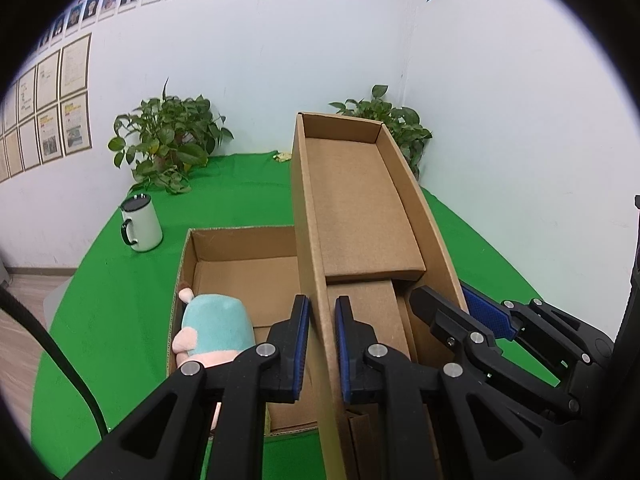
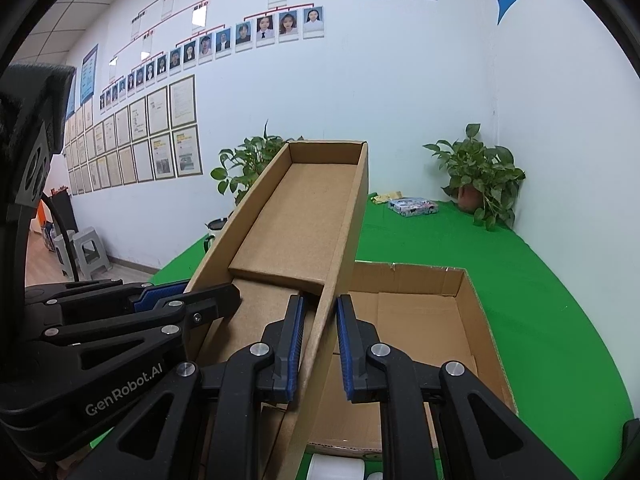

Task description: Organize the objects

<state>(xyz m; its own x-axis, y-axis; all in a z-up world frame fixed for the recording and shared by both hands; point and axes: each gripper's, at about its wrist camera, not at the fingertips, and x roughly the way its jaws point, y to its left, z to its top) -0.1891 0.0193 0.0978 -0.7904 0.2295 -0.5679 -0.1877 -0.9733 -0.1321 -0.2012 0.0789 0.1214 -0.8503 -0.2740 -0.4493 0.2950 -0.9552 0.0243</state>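
On the green cloth-covered table (image 1: 248, 184), a white mug with a dark handle and lid (image 1: 141, 224) stands left of the open brown cardboard box (image 1: 240, 260). A teal-and-pink plush toy (image 1: 214, 330) lies inside that box, at its near left end. Above the box hangs a long, shallow cardboard tray (image 1: 360, 208) — the left gripper (image 1: 322, 344) pinches its left wall, the right gripper (image 2: 318, 344) pinches its right wall. Two leafy potted plants (image 1: 168, 140) stand beyond the box by the white wall.
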